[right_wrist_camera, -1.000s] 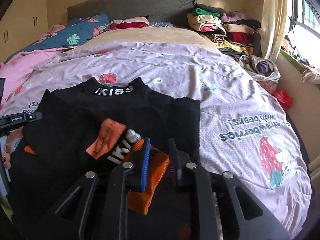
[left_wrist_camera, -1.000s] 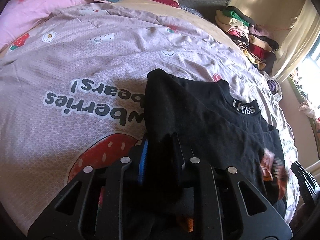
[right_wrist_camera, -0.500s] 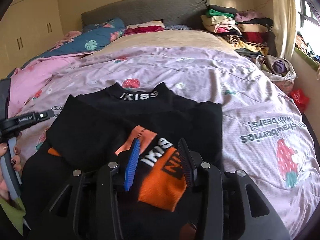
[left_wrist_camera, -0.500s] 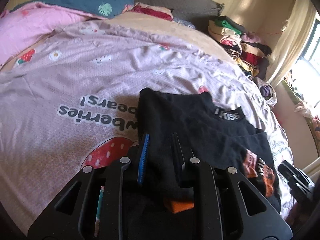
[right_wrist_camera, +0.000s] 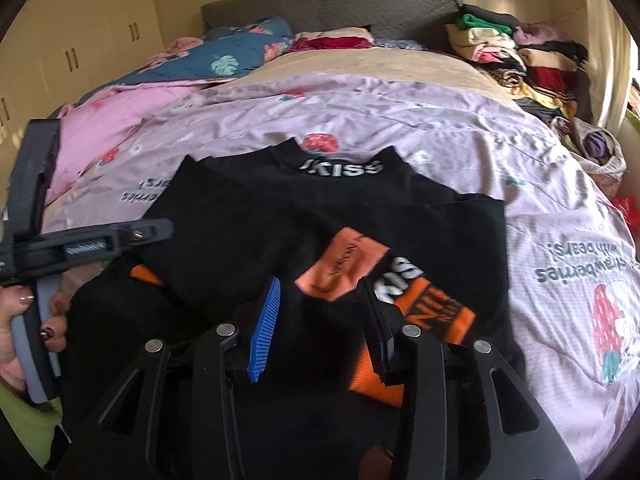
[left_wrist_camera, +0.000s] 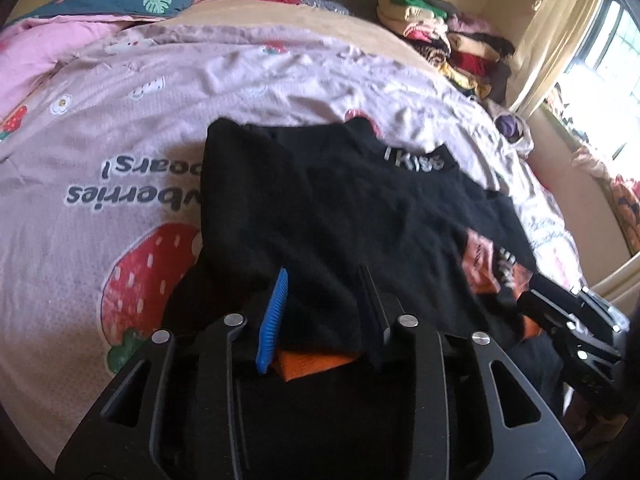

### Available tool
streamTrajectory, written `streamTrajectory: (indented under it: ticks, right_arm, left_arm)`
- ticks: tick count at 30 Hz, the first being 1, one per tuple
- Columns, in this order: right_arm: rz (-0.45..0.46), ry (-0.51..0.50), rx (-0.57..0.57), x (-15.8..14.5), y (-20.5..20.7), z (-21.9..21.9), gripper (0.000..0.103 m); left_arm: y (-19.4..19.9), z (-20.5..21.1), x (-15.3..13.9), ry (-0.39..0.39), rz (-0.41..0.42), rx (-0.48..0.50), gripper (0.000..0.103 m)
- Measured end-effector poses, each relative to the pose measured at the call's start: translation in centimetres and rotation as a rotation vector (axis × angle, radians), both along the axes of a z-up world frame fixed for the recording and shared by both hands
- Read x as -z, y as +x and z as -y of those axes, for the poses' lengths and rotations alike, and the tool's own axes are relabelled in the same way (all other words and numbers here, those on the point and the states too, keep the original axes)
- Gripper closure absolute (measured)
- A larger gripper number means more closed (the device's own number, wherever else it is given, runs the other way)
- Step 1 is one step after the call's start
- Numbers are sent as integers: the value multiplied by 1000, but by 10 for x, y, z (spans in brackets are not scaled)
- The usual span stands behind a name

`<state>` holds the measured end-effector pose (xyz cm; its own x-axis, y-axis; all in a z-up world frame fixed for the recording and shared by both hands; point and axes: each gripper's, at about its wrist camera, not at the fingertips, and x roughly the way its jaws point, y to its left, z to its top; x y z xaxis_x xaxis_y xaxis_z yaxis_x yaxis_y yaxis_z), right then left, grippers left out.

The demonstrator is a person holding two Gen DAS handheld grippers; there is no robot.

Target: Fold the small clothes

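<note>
A black sweater [left_wrist_camera: 320, 200] with a "KISS" collar [right_wrist_camera: 340, 168] lies flat on the pink strawberry bed cover [left_wrist_camera: 100, 160]. Both sleeves are folded over its front. My left gripper [left_wrist_camera: 323, 270] hovers over the left sleeve near its orange cuff [left_wrist_camera: 312, 362]. Its jaws are opening, and the pads stand clear of the black cloth lying between them. My right gripper [right_wrist_camera: 318, 280] is open above the right sleeve, beside that sleeve's orange printed cuff [right_wrist_camera: 420, 308]. Each gripper also shows in the other's view: right gripper [left_wrist_camera: 568, 316], left gripper [right_wrist_camera: 100, 240] held by a hand [right_wrist_camera: 16, 312].
A stack of folded clothes [right_wrist_camera: 520, 52] sits at the bed's far right corner by the curtain [left_wrist_camera: 560, 28]. Blue leaf-print pillows [right_wrist_camera: 240, 52] and a grey headboard [right_wrist_camera: 340, 4] are at the far end. Cupboards [right_wrist_camera: 80, 48] line the left wall.
Both grippers widened and let go of the sleeves they pinched, leaving them on the sweater's front. Both hands drew back toward the sweater's near edge.
</note>
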<state>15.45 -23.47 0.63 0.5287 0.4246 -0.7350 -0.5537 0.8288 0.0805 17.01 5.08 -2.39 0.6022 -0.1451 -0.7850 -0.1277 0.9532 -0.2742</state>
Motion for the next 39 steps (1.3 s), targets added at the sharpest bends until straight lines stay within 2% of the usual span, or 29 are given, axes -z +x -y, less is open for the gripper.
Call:
streamTrajectory:
  ticks: [4, 8, 12, 16, 23, 24, 28, 33, 39]
  right_arm:
    - [-3, -41, -18, 7, -4, -11, 59]
    - [-16, -72, -23, 16, -3, -18, 59]
    - [-39, -102, -2, 24, 2, -16, 53]
    - [-76, -167, 10, 42, 8, -18, 52]
    - [-80, -159, 13, 41, 7, -17, 50]
    - [-80, -154, 10, 39, 6, -17, 48]
    - [-65, -135, -9, 32, 1, -17, 36]
    - [-50, -119, -1, 24, -1, -14, 30]
    - [-35, -105, 10, 18, -1, -11, 17]
  left_arm:
    - [0, -1, 12, 23, -45, 3, 72]
    - [-3, -4, 15, 18, -43, 4, 71]
    - [-5, -5, 16, 8, -39, 3, 71]
    - [-7, -4, 16, 10, -37, 2, 71]
    - [-10, -5, 14, 0, -34, -7, 70]
    - [-10, -5, 14, -3, -33, -8, 70]
    - [-13, -5, 11, -22, -17, -11, 62]
    - [-20, -4, 3, -26, -1, -11, 52]
    - [-23, -3, -3, -31, 11, -22, 38]
